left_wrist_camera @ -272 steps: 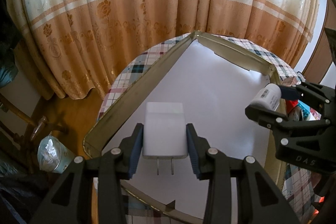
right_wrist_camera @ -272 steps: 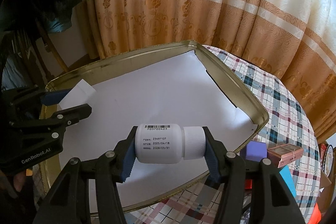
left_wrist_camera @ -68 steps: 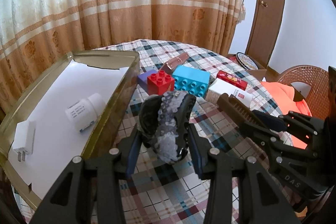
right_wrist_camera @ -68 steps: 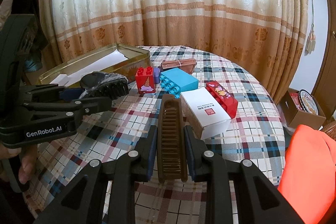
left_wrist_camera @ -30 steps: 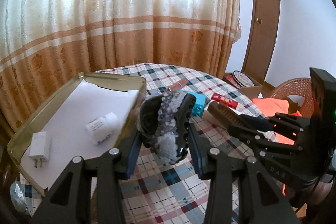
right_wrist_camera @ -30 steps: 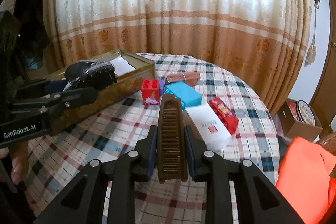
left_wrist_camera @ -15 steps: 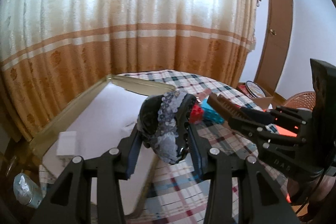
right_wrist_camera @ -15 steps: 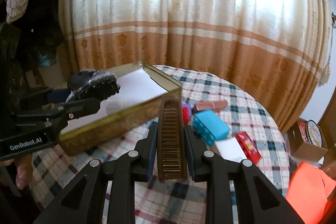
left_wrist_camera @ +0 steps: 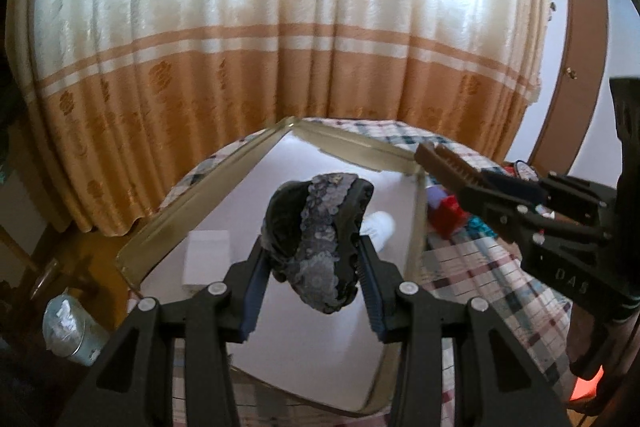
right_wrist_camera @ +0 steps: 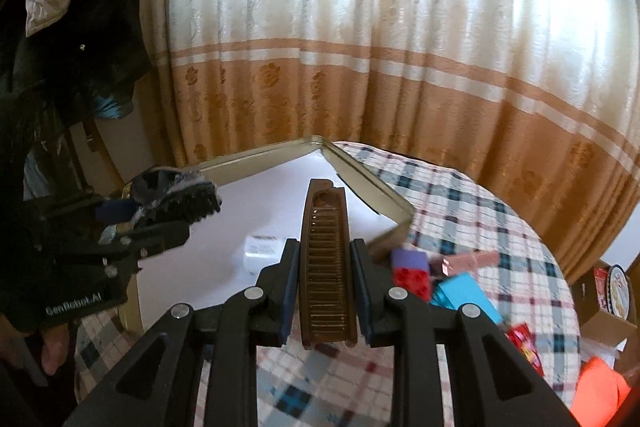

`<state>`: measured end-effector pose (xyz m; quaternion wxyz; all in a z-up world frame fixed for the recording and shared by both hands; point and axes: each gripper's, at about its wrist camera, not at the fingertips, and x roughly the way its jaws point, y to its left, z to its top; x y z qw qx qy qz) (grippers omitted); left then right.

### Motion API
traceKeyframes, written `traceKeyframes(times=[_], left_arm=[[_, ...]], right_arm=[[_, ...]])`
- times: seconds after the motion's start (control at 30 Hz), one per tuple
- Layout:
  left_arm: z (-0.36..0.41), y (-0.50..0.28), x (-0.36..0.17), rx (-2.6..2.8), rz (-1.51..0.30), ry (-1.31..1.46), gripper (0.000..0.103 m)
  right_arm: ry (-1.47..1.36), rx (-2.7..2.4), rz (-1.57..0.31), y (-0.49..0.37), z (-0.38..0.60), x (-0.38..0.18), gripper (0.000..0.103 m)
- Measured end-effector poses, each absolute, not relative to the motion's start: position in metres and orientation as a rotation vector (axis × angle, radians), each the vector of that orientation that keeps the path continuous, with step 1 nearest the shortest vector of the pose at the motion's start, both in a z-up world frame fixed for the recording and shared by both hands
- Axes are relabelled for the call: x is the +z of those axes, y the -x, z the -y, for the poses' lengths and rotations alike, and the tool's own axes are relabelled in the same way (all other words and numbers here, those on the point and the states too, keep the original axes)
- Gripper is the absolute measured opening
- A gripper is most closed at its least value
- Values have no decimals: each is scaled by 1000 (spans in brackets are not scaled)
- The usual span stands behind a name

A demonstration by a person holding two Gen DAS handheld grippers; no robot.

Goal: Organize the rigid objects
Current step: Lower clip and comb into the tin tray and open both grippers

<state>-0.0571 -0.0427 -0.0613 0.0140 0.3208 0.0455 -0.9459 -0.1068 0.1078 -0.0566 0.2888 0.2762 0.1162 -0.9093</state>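
Tray [left_wrist_camera: 208,187]: white charger [left_wrist_camera: 206,255] and bottle [right_wrist_camera: 262,251] inside. Left gripper [left_wrist_camera: 312,267] clamps brush [left_wrist_camera: 316,235]; right gripper [right_wrist_camera: 324,267] clamps comb [right_wrist_camera: 326,263]. Plaid table [right_wrist_camera: 460,211], curtain [right_wrist_camera: 360,47].

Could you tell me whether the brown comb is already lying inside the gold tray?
No, the brown comb is clamped between the fingers of the right hand-held gripper, held above the checked tablecloth beside the gold tray.

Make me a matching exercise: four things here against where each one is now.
Things:
1. black sequined hair clip
2. brown plastic comb
3. white charger block
4. red toy brick

Places:
A. on the checked tablecloth
B. in the right claw
C. lying in the gold tin tray
D. in the left claw

Pairs: 1-D, 2-B, 3-C, 4-A
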Motion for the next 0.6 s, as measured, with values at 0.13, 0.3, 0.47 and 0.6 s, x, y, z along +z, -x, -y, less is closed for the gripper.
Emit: traceKeyframes(times=[0.13, 0.3, 0.47, 0.6], left_arm=[[51, 63, -66, -2913, -143, -1035, 42], [55, 67, -67, -2896, -142, -1057, 42], [58, 71, -69, -2869, -133, -1084, 42], [61, 74, -75, -2838, -141, -1118, 42]], right_arm=[[-753, -2395, -336, 117, -88, -59, 28], [-768, -2357, -404, 127, -62, -64, 28], [-787, -2324, -432, 132, -41, -66, 28], [-807, -2303, -457, 134, -29, -73, 28]])
